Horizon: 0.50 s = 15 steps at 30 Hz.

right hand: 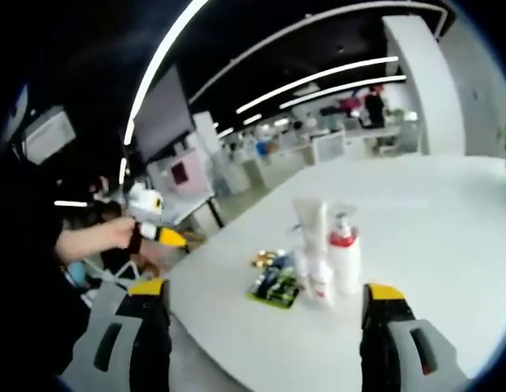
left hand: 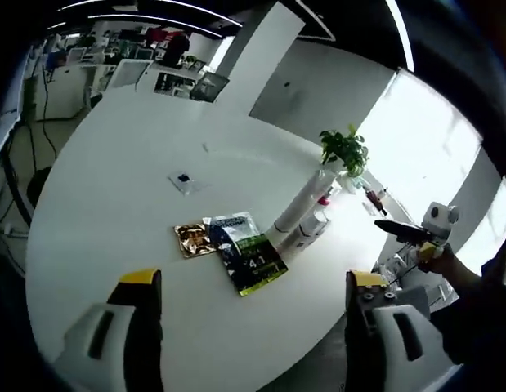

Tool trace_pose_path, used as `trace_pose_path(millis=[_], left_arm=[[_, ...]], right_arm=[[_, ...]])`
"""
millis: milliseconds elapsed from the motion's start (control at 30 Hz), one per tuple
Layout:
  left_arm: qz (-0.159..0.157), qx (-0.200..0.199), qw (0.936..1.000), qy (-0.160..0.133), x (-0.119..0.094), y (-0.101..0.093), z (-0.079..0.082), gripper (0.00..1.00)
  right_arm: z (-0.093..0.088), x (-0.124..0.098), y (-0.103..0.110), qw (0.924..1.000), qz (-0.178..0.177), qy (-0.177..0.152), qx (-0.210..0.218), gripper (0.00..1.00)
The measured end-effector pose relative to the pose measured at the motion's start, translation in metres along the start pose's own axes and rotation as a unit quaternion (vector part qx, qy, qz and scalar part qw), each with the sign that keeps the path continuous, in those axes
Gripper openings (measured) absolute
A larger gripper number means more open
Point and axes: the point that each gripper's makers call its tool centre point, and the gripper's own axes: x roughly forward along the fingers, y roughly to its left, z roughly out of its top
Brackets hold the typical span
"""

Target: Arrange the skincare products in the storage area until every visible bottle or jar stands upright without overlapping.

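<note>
Both your claws gape wide and empty; the flat sachets (left hand: pixel 251 253) lie dead ahead of your left claw (left hand: pixel 253 306), probably nearer it.

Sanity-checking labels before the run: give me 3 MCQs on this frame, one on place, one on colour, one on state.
1. Where do the flat packets lie?
A. On the white table
B. On the floor
C. In a drawer

2. What colour is the pump bottle's collar?
A. Blue
B. Red
C. Black

3. How do the left gripper's jaws stand?
A. Shut on a jar
B. Shut on a packet
C. Apart, holding nothing

Answers: 1 A, the packets rest on the table beside the bottles. 2 B, a red band sits under the pump. 3 C, bare table shows between the jaws.
</note>
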Motion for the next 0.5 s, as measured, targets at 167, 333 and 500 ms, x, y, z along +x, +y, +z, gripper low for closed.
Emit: trace_pose_path(millis=[167,333,500], left_arm=[[0.01,0.04,0.999,0.015,-0.016,-0.013,-0.012,0.97],[0.02,0.048,0.9983,0.028,-0.027,-0.014,-0.025,0.99],[0.02,0.028,0.9994,0.0,-0.042,-0.01,-0.028,0.99]], right_arm=[[0.002,-0.003,0.001,1.0,0.002,-0.001,-0.009,0.99],[-0.003,-0.011,0.002,0.9996,-0.001,0.009,-0.025,0.99],[-0.002,-0.02,0.0,0.9996,-0.009,0.003,-0.027,0.99]])
